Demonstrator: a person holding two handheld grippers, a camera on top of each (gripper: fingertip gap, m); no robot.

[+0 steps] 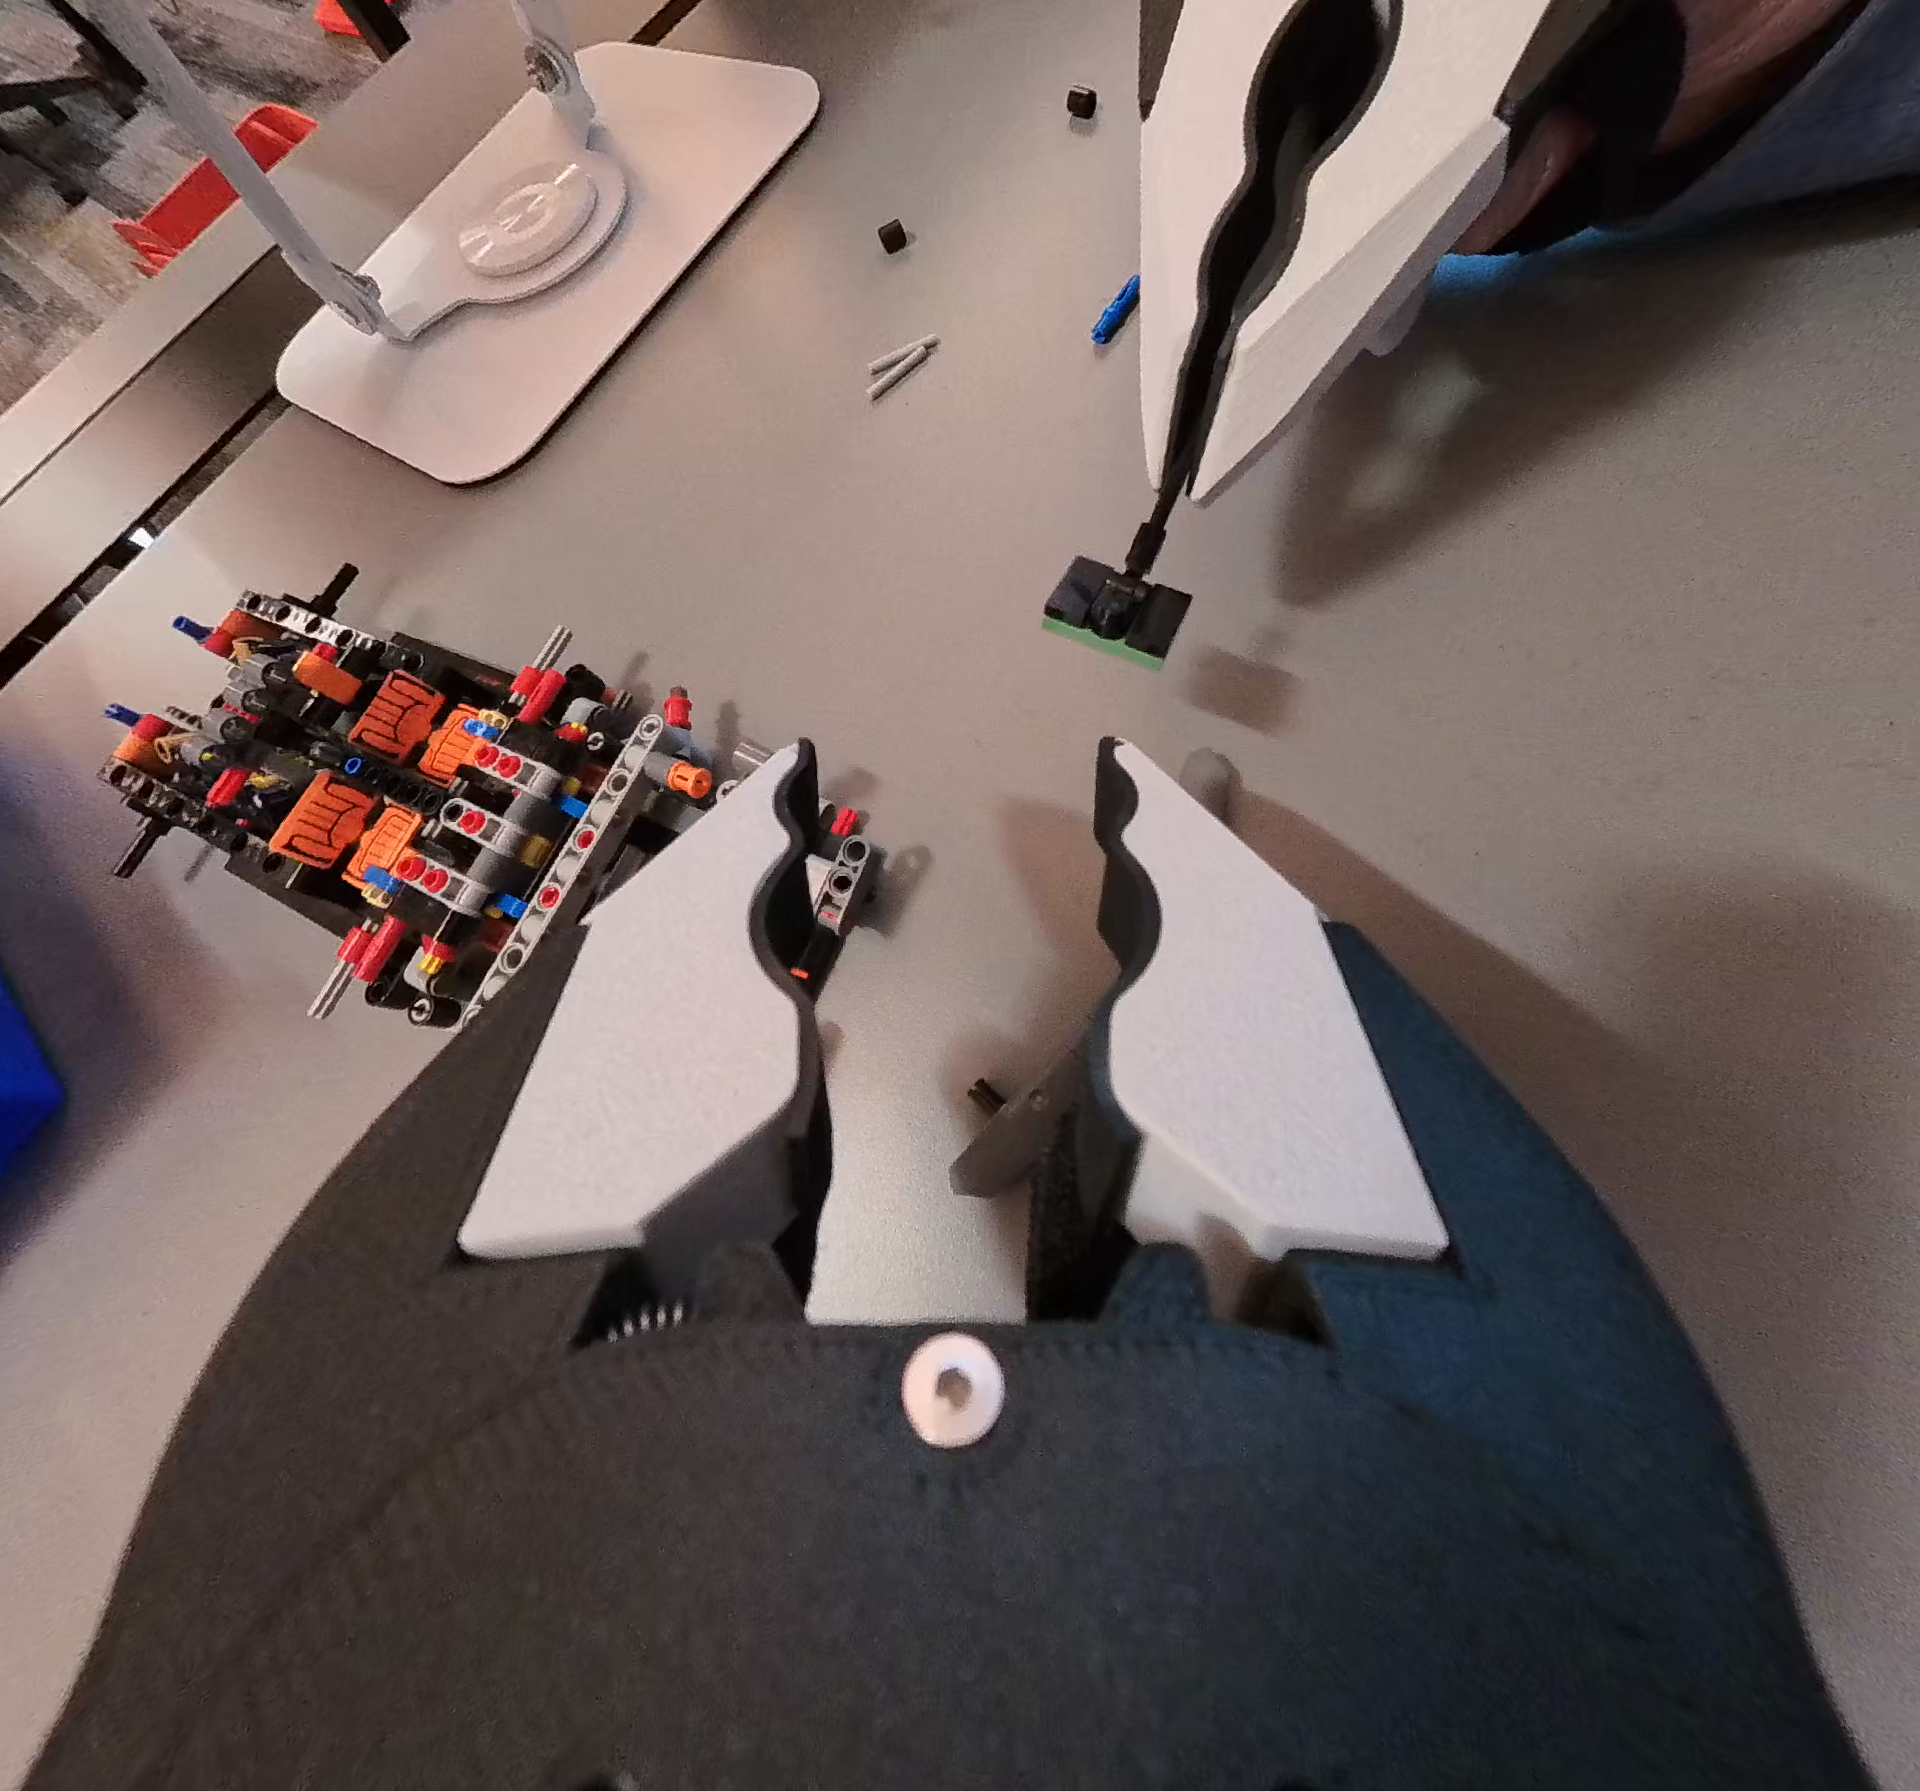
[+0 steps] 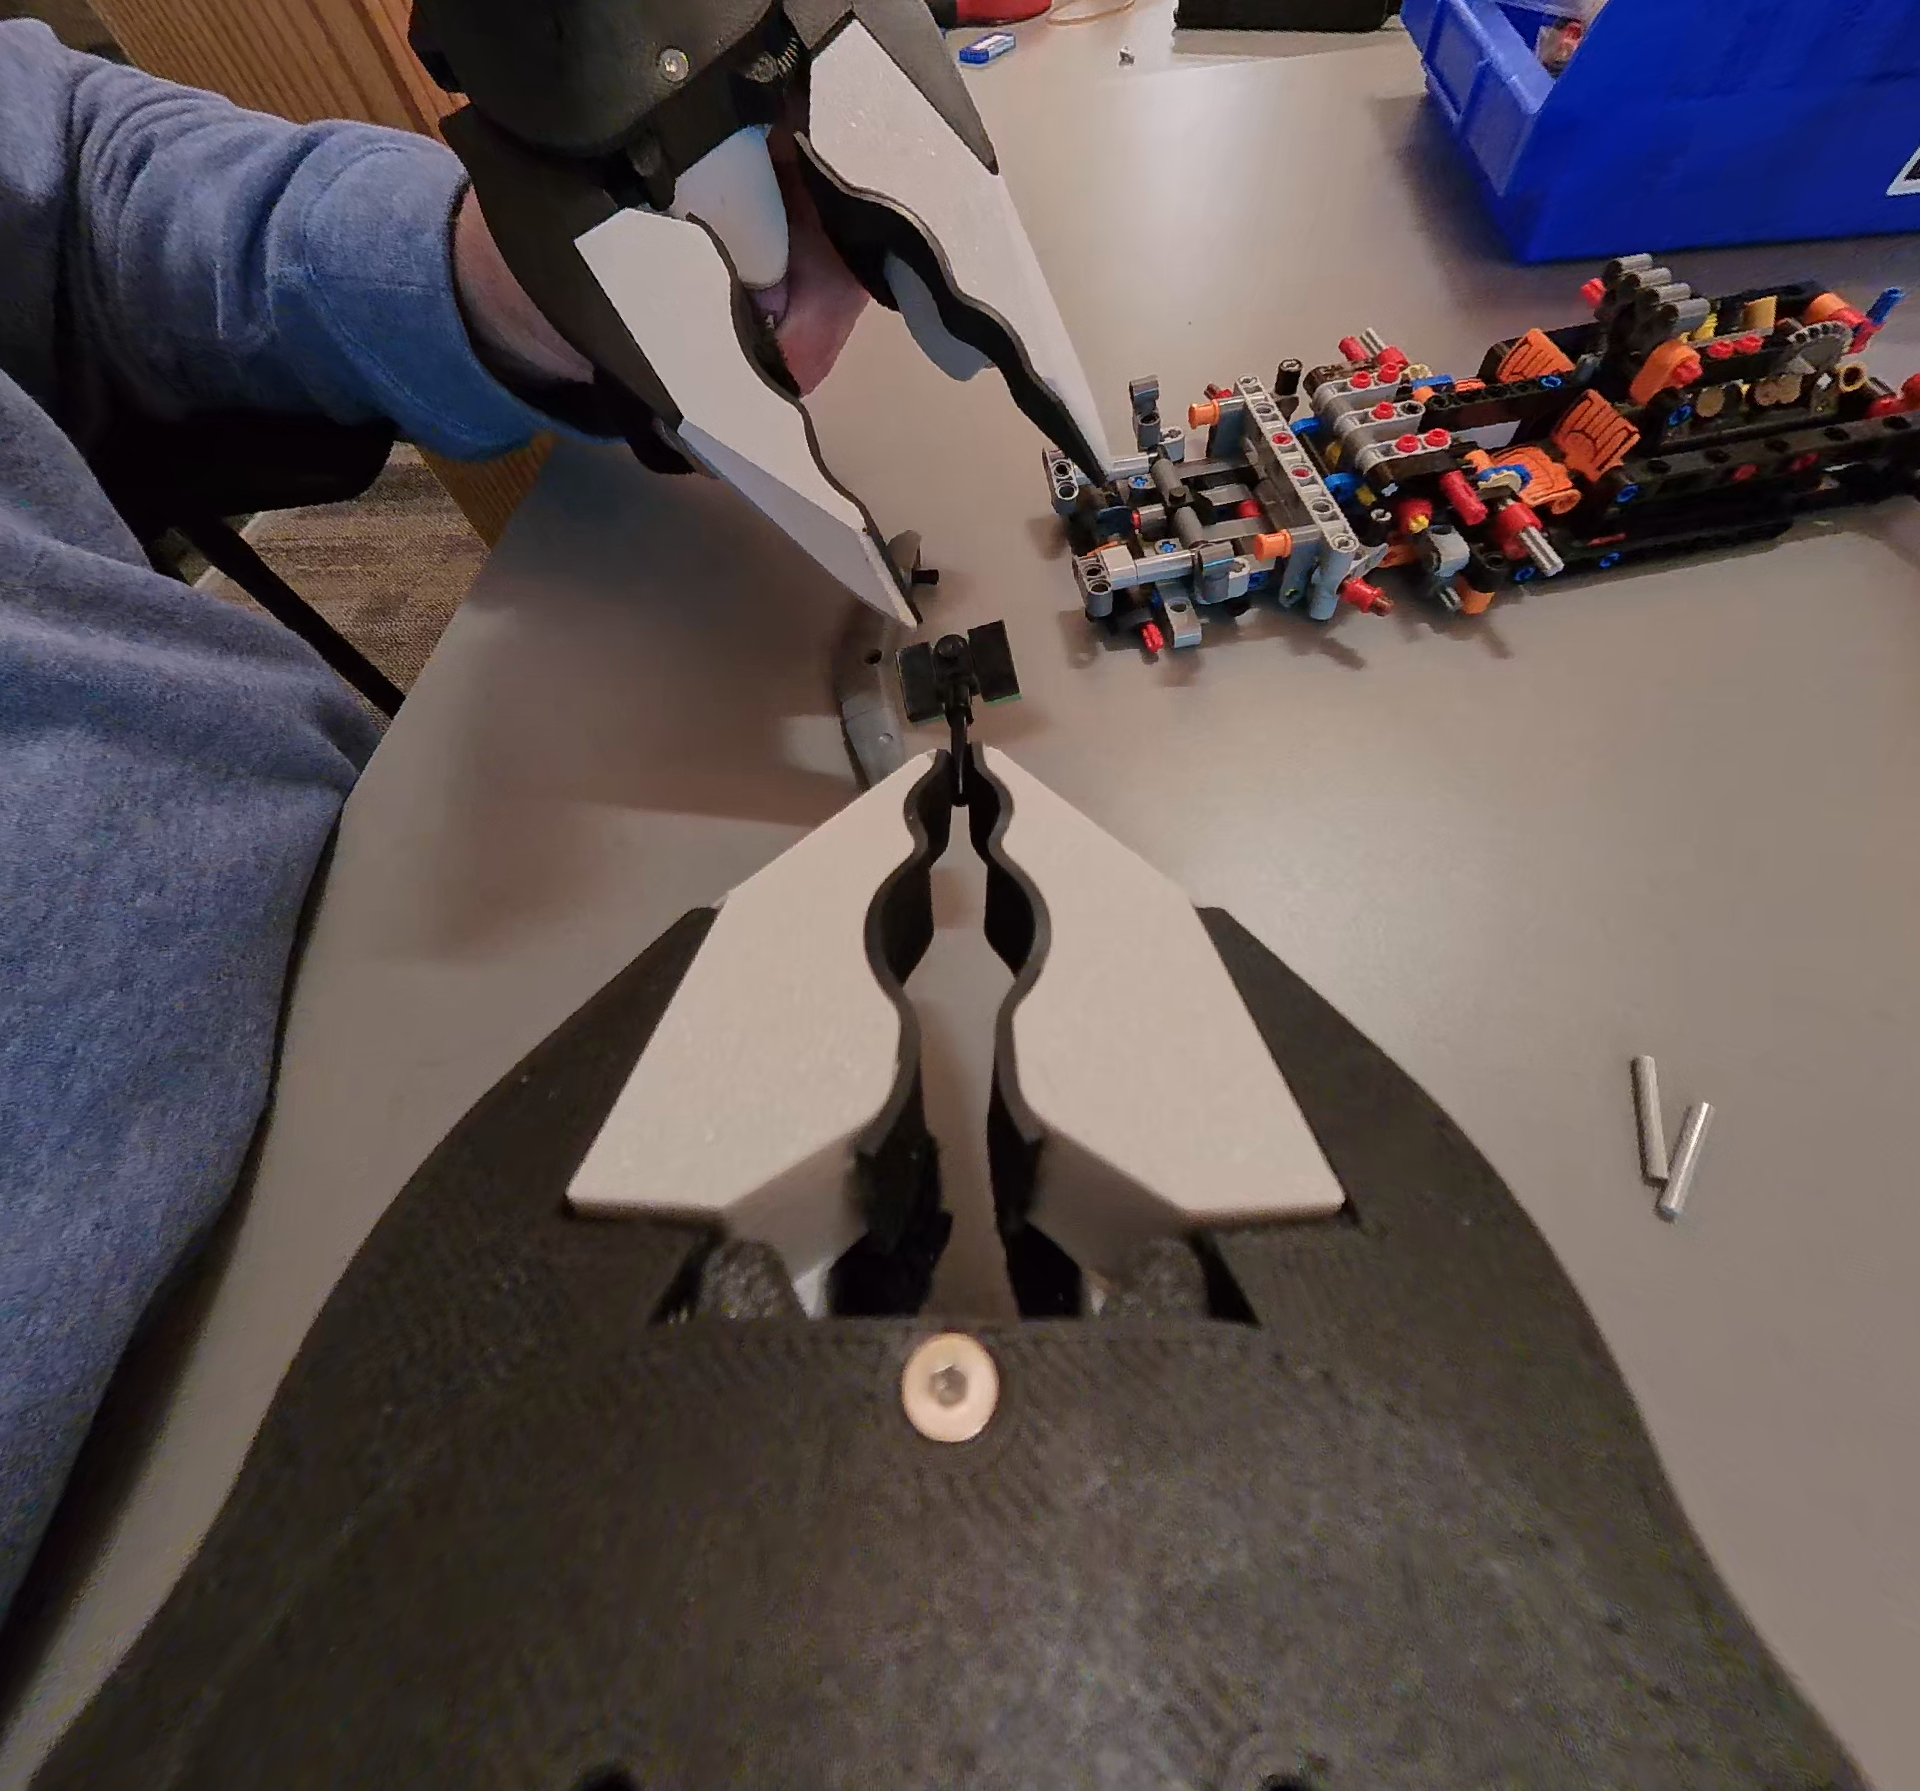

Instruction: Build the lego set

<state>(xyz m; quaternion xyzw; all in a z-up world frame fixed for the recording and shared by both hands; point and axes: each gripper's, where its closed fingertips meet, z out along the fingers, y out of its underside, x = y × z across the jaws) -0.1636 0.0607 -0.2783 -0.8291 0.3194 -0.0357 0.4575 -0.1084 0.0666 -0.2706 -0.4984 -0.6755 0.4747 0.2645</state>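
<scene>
The right gripper (image 2: 958, 765) is clamped on a thin black stalk (image 2: 956, 702) that rises from a small black piece (image 2: 956, 669) with a green underside, which sits at or just above the grey counter (image 2: 1351, 910); in the left wrist view the same stalk (image 1: 1148, 536) hangs from the closed tips down to the piece (image 1: 1117, 614). The left gripper (image 1: 956, 765) has its jaws apart with nothing between them; from the right wrist view its fingers (image 2: 821, 515) slant down just beside the black piece, one tip near it and the other reaching the end of the half-built lego model (image 2: 1455, 474). That model, black and grey beams with orange panels and red and blue pins, lies on the counter to the left of the left gripper (image 1: 416, 806). A curved grey part (image 2: 868, 713) rests just beside the black piece. Farther out lie two grey axles (image 1: 902, 366), two small black bushes (image 1: 891, 236), a blue pin (image 1: 1114, 307), a white stand base (image 1: 582, 255) and a blue bin (image 2: 1683, 100).
</scene>
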